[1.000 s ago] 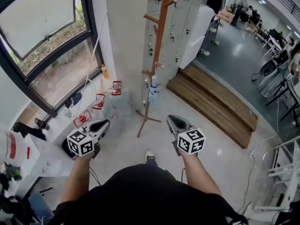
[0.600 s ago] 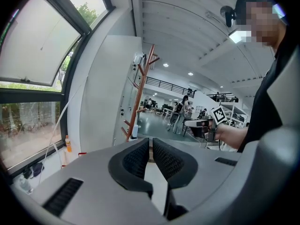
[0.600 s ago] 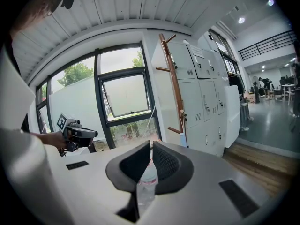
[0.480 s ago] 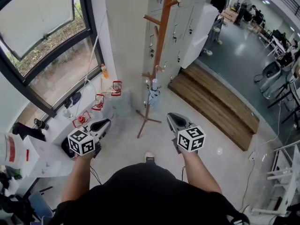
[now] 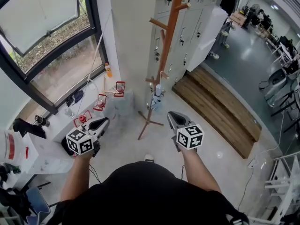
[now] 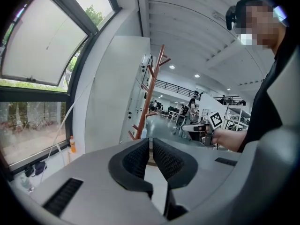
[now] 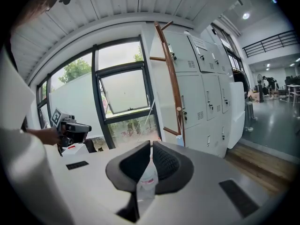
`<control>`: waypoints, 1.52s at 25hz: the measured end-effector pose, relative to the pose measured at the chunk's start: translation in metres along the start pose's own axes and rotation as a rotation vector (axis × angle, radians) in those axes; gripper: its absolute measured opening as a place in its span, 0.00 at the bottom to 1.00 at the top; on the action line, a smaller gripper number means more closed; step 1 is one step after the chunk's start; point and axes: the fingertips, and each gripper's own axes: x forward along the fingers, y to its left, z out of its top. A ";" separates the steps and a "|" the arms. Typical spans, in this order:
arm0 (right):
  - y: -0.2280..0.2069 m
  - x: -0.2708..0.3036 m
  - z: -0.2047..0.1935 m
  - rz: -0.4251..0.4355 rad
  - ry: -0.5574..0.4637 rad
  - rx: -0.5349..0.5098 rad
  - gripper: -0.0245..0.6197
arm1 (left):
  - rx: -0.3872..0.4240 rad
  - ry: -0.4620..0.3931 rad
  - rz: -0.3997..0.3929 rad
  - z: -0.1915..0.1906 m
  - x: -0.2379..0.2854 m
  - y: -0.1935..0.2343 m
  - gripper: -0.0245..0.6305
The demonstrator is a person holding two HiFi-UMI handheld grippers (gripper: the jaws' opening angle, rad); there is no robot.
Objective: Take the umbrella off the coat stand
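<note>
Both claws, left claw [image 5: 102,123] and right claw [image 5: 174,120], are nearly closed and grip nothing. They have drifted forward with the person, and the coat stand [image 5: 165,55] looks slightly nearer than a second ago. The folded umbrella [image 5: 157,96] hangs from a low peg, beyond the right claw and well apart, so the approach is only beginning.

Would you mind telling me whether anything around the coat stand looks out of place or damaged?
Nothing stands out: the coat stand is upright on its feet, and the umbrella hangs folded from a low peg.
</note>
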 end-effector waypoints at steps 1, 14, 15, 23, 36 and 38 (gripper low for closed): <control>-0.005 0.006 0.001 0.000 0.004 -0.001 0.09 | -0.003 -0.001 0.005 0.002 0.003 0.003 0.10; -0.053 0.070 0.007 0.027 0.055 -0.020 0.10 | -0.030 0.017 0.053 0.011 0.042 0.037 0.10; -0.057 0.075 0.007 0.027 0.057 -0.022 0.10 | -0.033 0.021 0.054 0.011 0.046 0.039 0.10; -0.086 0.107 0.012 0.033 0.075 -0.042 0.15 | -0.054 0.024 0.068 0.014 0.074 0.053 0.10; -0.123 0.153 0.012 0.068 0.106 -0.058 0.16 | -0.096 0.025 0.121 0.007 0.101 0.069 0.10; -0.128 0.160 0.013 0.072 0.110 -0.058 0.16 | -0.104 0.026 0.127 0.006 0.104 0.071 0.10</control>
